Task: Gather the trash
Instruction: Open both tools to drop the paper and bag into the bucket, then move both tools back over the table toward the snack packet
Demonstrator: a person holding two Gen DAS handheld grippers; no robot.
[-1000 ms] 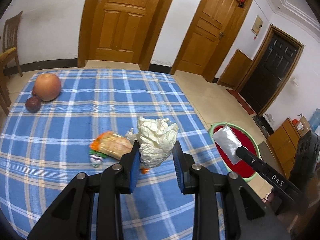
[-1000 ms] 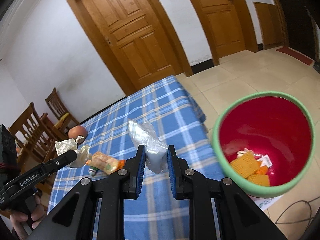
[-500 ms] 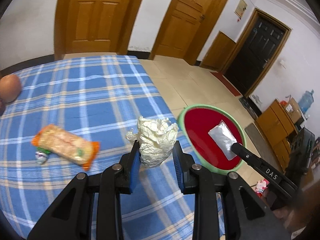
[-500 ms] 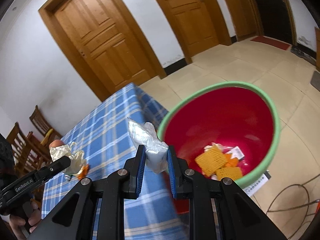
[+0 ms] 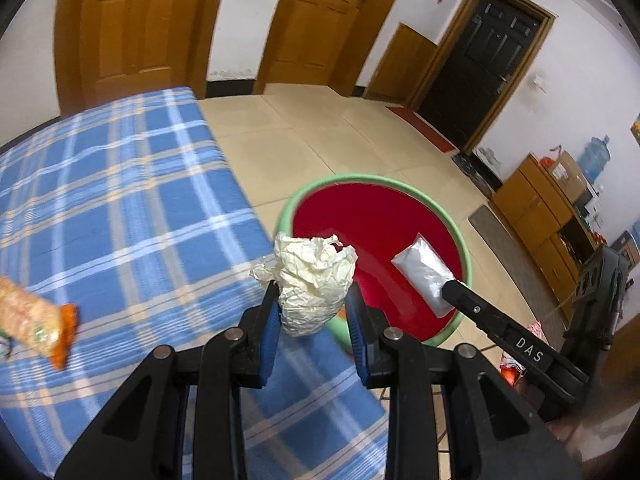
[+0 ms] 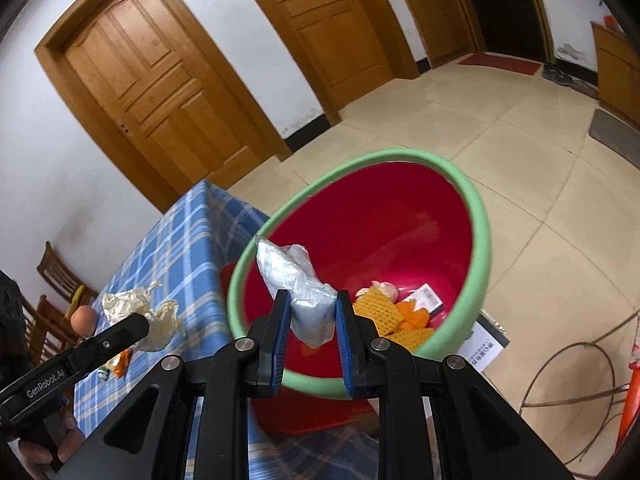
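Blue checked tablecloth [image 5: 120, 200] covering the table; wooden doors [image 5: 132, 28]; black door [image 5: 496, 76]; wooden cabinet [image 5: 536, 216] with water jug [image 5: 596, 158]; chairs [image 6: 52, 280].

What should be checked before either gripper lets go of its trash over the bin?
1. Left gripper shut on the crumpled cream paper ball: ok.
2. Right gripper shut on the silver foil pouch: ok.
3. Foil pouch over the opening of the red bin with the green rim: ok, in both views.
4. Paper ball over the bin opening: not ok, it hangs about the near rim, by the edge of the blue checked tablecloth.
5. Room left in the bin: ok, only yellow mesh pieces and small scraps at the bottom.
6. Table cleared: not ok, an orange snack wrapper remains.
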